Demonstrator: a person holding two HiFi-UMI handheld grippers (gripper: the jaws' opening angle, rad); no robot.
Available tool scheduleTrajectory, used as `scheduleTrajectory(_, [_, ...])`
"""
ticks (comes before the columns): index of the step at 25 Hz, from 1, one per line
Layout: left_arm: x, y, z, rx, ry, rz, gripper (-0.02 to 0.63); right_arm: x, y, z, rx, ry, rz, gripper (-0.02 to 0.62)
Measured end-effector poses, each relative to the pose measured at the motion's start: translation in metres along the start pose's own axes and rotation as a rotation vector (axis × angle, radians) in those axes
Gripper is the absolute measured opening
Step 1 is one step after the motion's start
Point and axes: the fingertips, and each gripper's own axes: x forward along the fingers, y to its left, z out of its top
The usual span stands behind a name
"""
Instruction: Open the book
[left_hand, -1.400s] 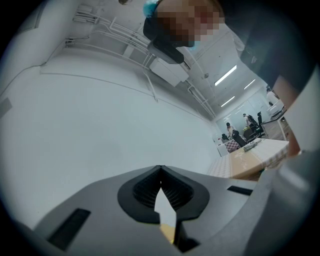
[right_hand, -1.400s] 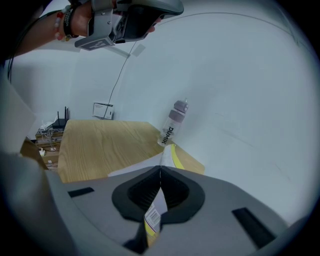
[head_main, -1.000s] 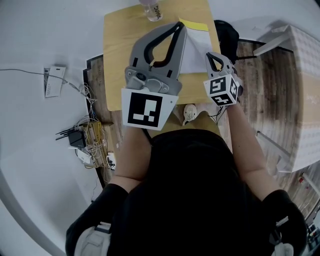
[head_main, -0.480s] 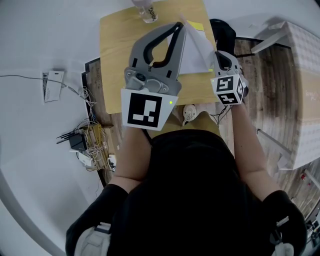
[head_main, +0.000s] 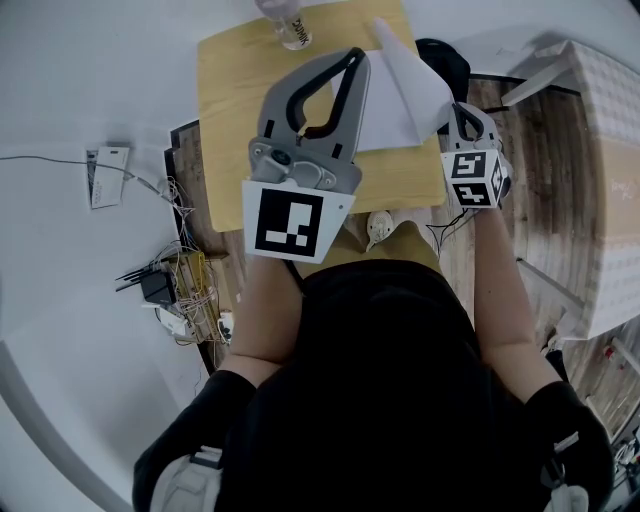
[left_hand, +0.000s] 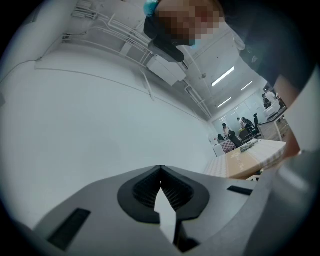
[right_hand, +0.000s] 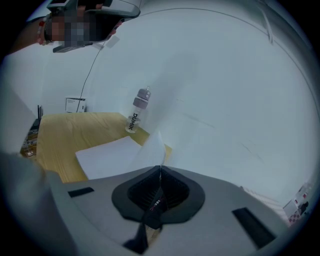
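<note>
R tool (right_hand: 160, 170) pinching book page (head_main: 405, 80), raised

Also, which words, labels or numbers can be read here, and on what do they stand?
Bottle: dark print down its label, too blurred to read surely.
White card: print too small.
Marker cubes: square patterns only, no words.
Lifted book page: no print shows.

right gripper (right_hand: 160, 170) low in the middle, jaws pressed together on the near edge of a white page (right_hand: 154, 147). page raised, slanting up from the tips; rest of the book (right_hand: 107, 156) flat and white on the yellow wooden table (right_hand: 65, 135). sliver of yellow just right of the raised page. near the table's far edge, an upright clear bottle (right_hand: 139, 111) with grey cap and printed label. behind it a pale wall (right_hand: 225, 90), thin cable (right_hand: 90, 75) running down it.
</note>
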Motion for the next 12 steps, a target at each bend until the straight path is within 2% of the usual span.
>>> scheduleTrajectory(12, [0.002,-0.002,-0.008,-0.004,0.018,-0.011,0.008,-0.002,-0.025,-0.048,0.059,0.09,-0.05,0.031])
